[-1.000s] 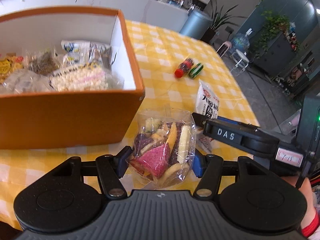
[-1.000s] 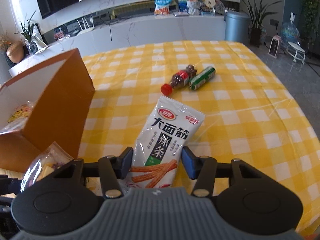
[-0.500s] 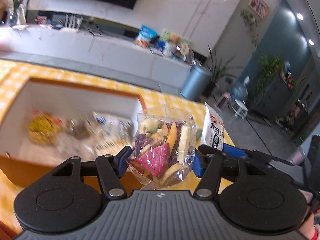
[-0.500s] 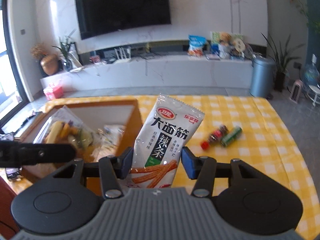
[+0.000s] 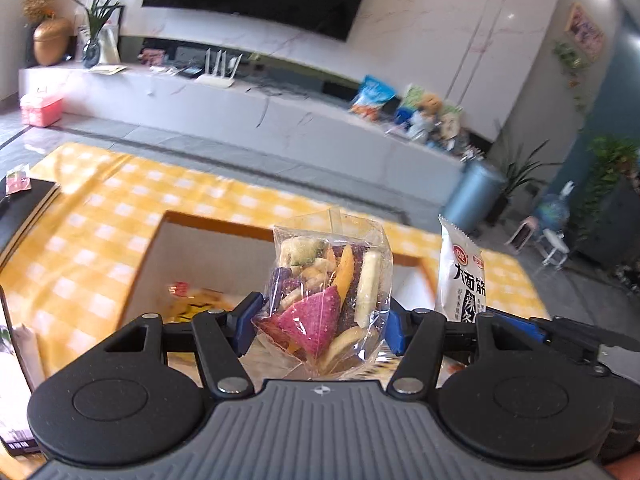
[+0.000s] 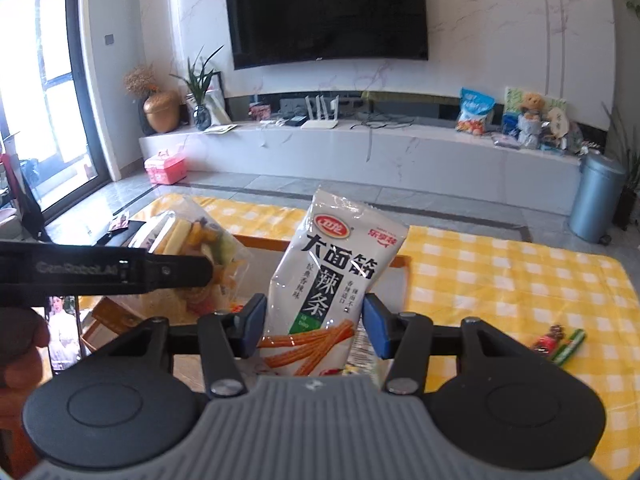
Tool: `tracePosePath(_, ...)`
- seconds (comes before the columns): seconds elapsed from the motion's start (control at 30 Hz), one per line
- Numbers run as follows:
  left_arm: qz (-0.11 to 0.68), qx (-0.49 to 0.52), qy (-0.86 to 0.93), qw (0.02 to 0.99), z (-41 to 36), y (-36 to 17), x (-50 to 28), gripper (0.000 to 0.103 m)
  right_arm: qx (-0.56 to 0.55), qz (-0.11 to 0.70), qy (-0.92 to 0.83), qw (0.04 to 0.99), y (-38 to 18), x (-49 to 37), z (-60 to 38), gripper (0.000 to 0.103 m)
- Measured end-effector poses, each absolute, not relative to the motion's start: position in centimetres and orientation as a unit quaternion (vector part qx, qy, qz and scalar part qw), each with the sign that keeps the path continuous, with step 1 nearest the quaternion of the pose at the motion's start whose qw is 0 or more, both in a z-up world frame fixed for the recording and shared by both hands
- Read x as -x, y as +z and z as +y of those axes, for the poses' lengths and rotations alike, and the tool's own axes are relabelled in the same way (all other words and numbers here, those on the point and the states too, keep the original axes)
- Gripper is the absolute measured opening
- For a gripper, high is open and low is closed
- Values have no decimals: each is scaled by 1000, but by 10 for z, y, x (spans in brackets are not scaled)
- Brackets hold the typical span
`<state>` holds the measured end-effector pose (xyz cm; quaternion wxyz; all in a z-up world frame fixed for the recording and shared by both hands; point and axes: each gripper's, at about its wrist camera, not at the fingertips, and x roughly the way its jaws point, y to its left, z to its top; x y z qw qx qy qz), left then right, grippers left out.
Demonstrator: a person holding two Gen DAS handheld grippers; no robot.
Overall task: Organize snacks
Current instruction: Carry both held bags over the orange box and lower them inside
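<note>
— What is held above the orange cardboard box (image 5: 208,222)?
— A clear plastic bag of mixed vegetable crisps (image 5: 326,300) is held upright; beside it, a white spicy-strip packet (image 6: 332,280) is gripped, tilted slightly.

Left hand-held gripper (image 5: 320,326): grey ribbed housing with small logo, two black round discs, black linkage arms with silver screws, blue finger pads (image 5: 247,322). Right hand-held gripper (image 6: 314,330): same build, grey ribbed body, black discs, silver screws, blue pads (image 6: 376,330). Left unit's black side bar reads "GenRobot.AI" in right wrist view. Bare skin of left hand (image 6: 20,344) at frame edge.
</note>
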<state>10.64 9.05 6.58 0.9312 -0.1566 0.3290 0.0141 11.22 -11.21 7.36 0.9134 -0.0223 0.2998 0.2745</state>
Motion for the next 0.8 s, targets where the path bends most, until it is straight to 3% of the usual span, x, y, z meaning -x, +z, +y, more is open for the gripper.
tracePosePath(0.3, 377, 175, 25, 909, 129, 23, -124, 70, 74, 366, 303, 877, 33, -143, -53, 51)
tracePosePath(0.8, 430, 133, 48, 892, 128, -2, -135, 70, 124, 419, 310, 844, -8, -159, -13, 52)
